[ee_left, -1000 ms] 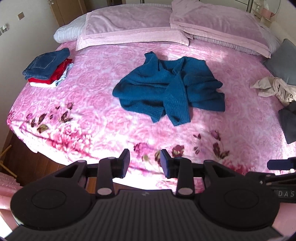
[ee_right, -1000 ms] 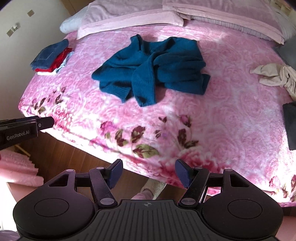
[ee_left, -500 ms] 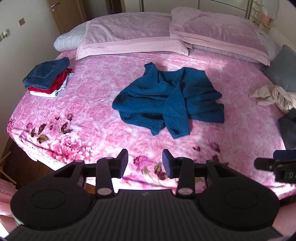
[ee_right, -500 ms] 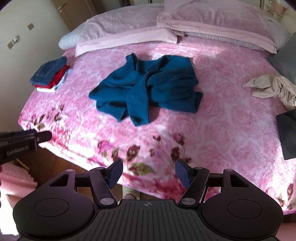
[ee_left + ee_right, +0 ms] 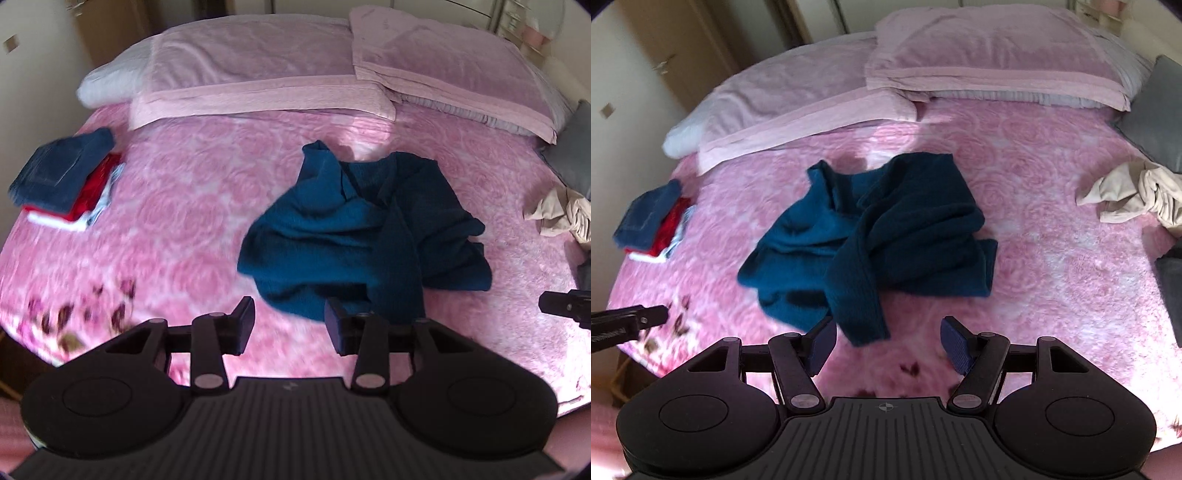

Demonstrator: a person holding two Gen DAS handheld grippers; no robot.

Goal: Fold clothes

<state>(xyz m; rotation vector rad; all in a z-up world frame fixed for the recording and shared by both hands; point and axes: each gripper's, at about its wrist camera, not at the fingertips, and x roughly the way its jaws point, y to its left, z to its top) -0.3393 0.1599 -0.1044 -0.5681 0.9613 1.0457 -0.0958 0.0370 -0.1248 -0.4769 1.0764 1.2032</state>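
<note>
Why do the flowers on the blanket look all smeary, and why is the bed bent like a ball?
Left wrist view: flowers and folded pile smear from motion blur; the tongs stay sharp. Right wrist view: sweater edges blur too. Both views: the fisheye lens bends the bed round.

No legible text, label, brand or number in either view; all surfaces blurred or unmarked.

We see a dark teal knit sweater [image 5: 354, 236] [image 5: 879, 236], crumpled and unfolded, sleeves crossed over its body, lying mid-bed on our pink rose-patterned bedspread [image 5: 192, 206] [image 5: 1052, 258]
</note>
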